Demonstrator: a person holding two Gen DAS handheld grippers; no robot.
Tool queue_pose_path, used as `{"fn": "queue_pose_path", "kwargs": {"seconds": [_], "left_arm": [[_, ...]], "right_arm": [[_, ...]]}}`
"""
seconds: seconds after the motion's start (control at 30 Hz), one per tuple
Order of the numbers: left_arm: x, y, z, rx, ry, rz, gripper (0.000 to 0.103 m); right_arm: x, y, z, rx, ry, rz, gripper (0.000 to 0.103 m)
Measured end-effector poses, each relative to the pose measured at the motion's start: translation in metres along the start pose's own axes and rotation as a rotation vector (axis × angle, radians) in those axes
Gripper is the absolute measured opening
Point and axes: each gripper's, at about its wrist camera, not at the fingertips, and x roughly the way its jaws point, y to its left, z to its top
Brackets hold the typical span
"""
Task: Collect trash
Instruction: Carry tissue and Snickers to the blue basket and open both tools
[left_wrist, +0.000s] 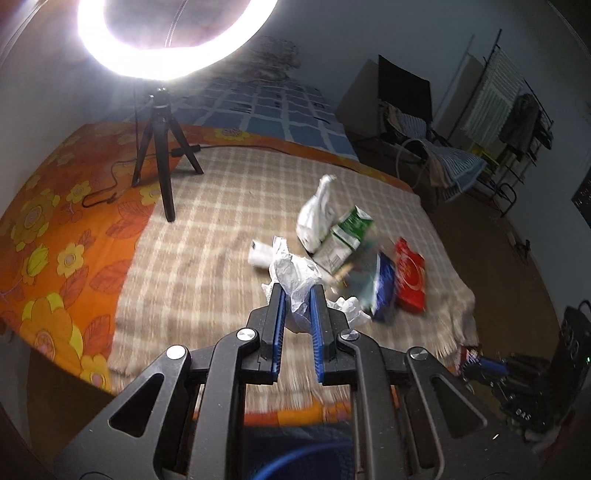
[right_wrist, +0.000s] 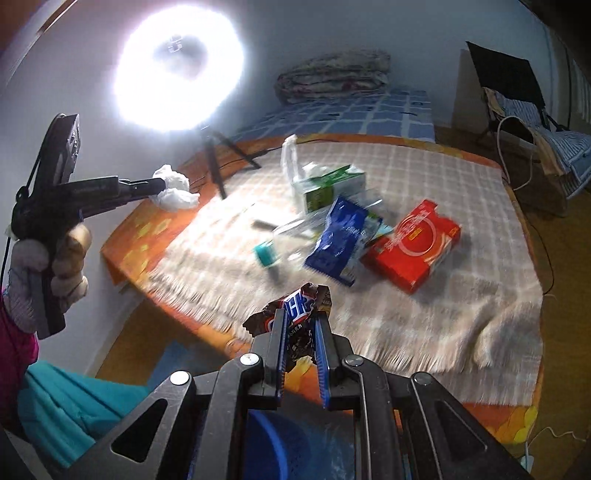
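Now, left gripper (left_wrist: 298, 295): jaws nearly closed, pinching a crumpled white tissue (left_wrist: 295, 275), which is lifted clear of the checked blanket (left_wrist: 207, 236); in the right wrist view the same gripper (right_wrist: 157, 184) sits off the blanket's left edge, tissue (right_wrist: 173, 188) at its tip, held by a gloved hand (right_wrist: 48, 266).
Right gripper (right_wrist: 300, 325): jaws nearly closed on a brown candy wrapper (right_wrist: 295, 308), held above the blanket's near fringe.
Checked blanket: landmark; it lies on an orange floral sheet (left_wrist: 55, 229) on the bed.
Red box (right_wrist: 413, 243): flat on the blanket, right of its middle.
Blue packet (right_wrist: 338, 240): on the blanket, just left of the red box, touching it or nearly so.
Green-and-white carton (right_wrist: 328, 184): tilted, towards the blanket's far side, behind the blue packet.
White plastic bag (left_wrist: 314, 218): on the blanket, just beside the carton.
Teal-capped clear bottle (right_wrist: 269, 254): on the blanket, left of the blue packet; blurred.
Ring light (left_wrist: 173, 40): on a black tripod (left_wrist: 162, 155) at the blanket's far left corner.
Blue bin (right_wrist: 284, 443): below the blanket's near edge, under the right gripper; only partly visible.
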Motion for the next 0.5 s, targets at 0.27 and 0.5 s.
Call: {"fn": "queue_pose_path", "kwargs": {"seconds": [0.27, 0.5], "left_arm": [[-0.020, -0.017, -0.072, 0.047, 0.088, -0.033, 0.011], [-0.010, -0.024, -0.137, 0.119, 0.211, -0.015, 0.011]], "right_arm": [[-0.010, 0.033, -0.035, -0.098, 0.012, 0.010, 0.012], [0.001, 0.051, -0.074, -0.143, 0.073, 0.021, 0.013]]}}
